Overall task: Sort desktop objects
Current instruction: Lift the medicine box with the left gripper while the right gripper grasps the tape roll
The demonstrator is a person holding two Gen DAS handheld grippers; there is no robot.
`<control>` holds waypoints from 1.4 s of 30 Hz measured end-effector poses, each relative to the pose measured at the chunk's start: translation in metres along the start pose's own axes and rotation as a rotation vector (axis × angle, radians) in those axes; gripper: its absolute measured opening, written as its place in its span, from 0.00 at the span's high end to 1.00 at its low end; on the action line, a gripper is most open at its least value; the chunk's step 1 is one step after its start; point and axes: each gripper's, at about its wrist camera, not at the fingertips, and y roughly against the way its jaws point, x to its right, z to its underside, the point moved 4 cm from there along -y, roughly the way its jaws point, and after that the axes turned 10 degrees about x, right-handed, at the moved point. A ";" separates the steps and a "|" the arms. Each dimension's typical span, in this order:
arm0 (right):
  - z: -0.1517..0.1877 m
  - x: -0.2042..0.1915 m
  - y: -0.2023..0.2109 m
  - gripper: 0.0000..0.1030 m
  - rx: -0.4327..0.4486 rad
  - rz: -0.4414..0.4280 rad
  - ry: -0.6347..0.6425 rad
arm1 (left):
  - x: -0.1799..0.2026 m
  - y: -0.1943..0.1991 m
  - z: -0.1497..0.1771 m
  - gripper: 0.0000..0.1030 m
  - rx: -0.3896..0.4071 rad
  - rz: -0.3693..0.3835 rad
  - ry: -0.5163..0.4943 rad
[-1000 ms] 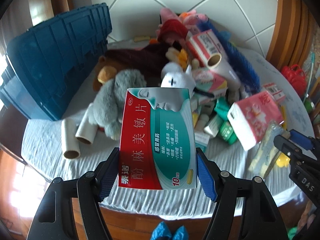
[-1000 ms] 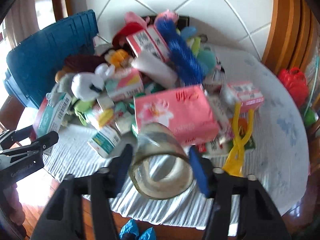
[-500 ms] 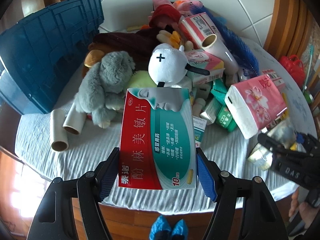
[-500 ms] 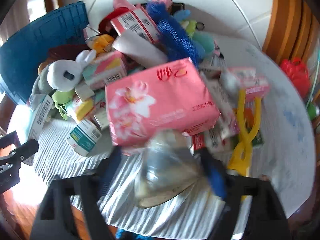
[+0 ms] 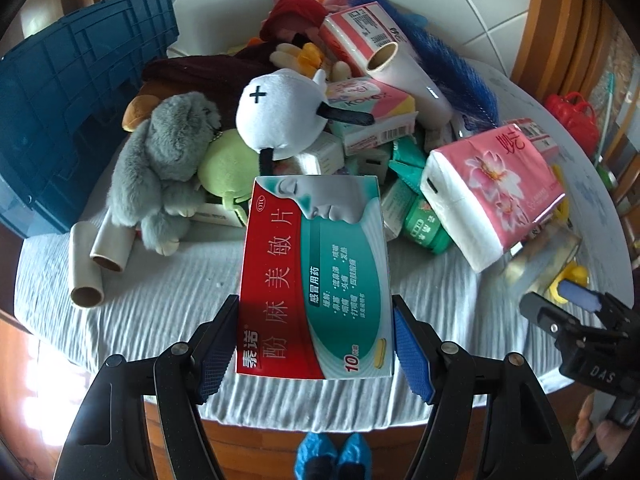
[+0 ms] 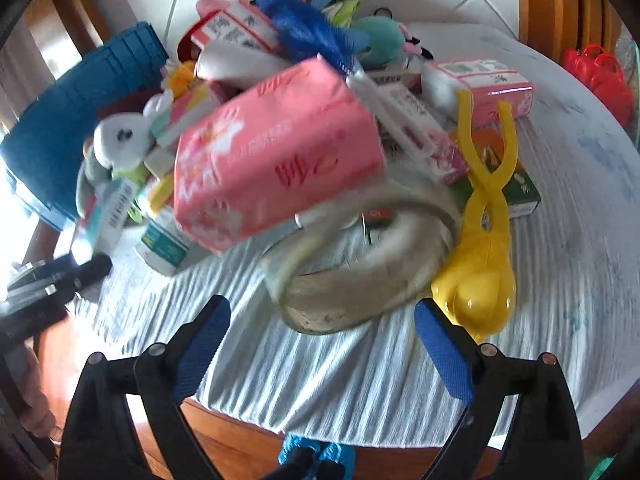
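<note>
My left gripper is shut on a red and teal medicine box, held upright above the table's front edge. My right gripper is open and empty. A clear tape roll lies blurred on the striped cloth just beyond its fingertips, leaning against a pink tissue pack. The right gripper also shows at the right edge of the left wrist view, with the tape roll in front of it. The medicine box shows at the left of the right wrist view.
A heap of plush toys, boxes and rolls covers the round table. A blue crate stands at the left. A yellow clip toy lies right of the tape roll. Two cardboard tubes lie front left.
My right gripper has opened and let go of the tape roll, which now lies on the cloth. Both grippers have moved closer over the table. The left still holds the box.
</note>
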 end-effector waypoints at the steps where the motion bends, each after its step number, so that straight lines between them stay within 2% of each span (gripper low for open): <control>1: -0.002 0.001 0.000 0.08 0.008 -0.008 -0.009 | 0.002 -0.001 0.000 0.30 0.002 0.000 -0.003; 6: -0.004 0.018 -0.014 0.08 0.014 -0.034 -0.207 | 0.014 -0.016 0.001 0.30 0.001 0.004 -0.029; 8: -0.009 0.021 -0.017 0.08 0.025 -0.022 -0.214 | 0.020 -0.024 0.004 0.30 -0.013 0.012 -0.041; 9: -0.012 0.023 -0.018 0.11 0.030 -0.015 -0.218 | 0.023 -0.027 0.006 0.30 -0.019 0.016 -0.047; 10: -0.014 0.025 -0.020 0.19 0.035 -0.009 -0.222 | 0.026 -0.029 0.009 0.30 -0.026 0.023 -0.051; 11: -0.017 0.026 -0.021 0.61 0.040 -0.002 -0.225 | 0.028 -0.030 0.011 0.30 -0.031 0.029 -0.056; 14: -0.025 0.014 -0.017 0.78 0.013 0.064 -0.082 | 0.031 -0.031 0.015 0.30 -0.042 0.042 -0.068; 19: -0.013 0.023 0.004 0.79 -0.013 0.100 -0.051 | 0.032 -0.029 0.011 0.30 -0.035 0.065 -0.066; 24: -0.020 0.022 0.016 0.79 0.030 0.091 -0.016 | 0.031 -0.022 0.004 0.30 -0.014 0.079 -0.073; 30: -0.034 0.027 -0.002 0.79 0.053 0.075 -0.069 | 0.021 -0.007 -0.001 0.30 0.010 0.072 -0.084; 32: -0.037 0.017 0.005 0.80 0.086 0.094 -0.017 | 0.015 -0.002 -0.003 0.30 0.020 0.066 -0.077; 35: -0.051 0.003 0.028 0.82 0.184 0.082 0.024 | 0.006 0.004 -0.012 0.30 0.039 0.060 -0.056; 42: -0.085 -0.014 0.051 0.84 0.248 0.048 0.065 | -0.002 0.024 -0.034 0.30 0.096 0.046 -0.029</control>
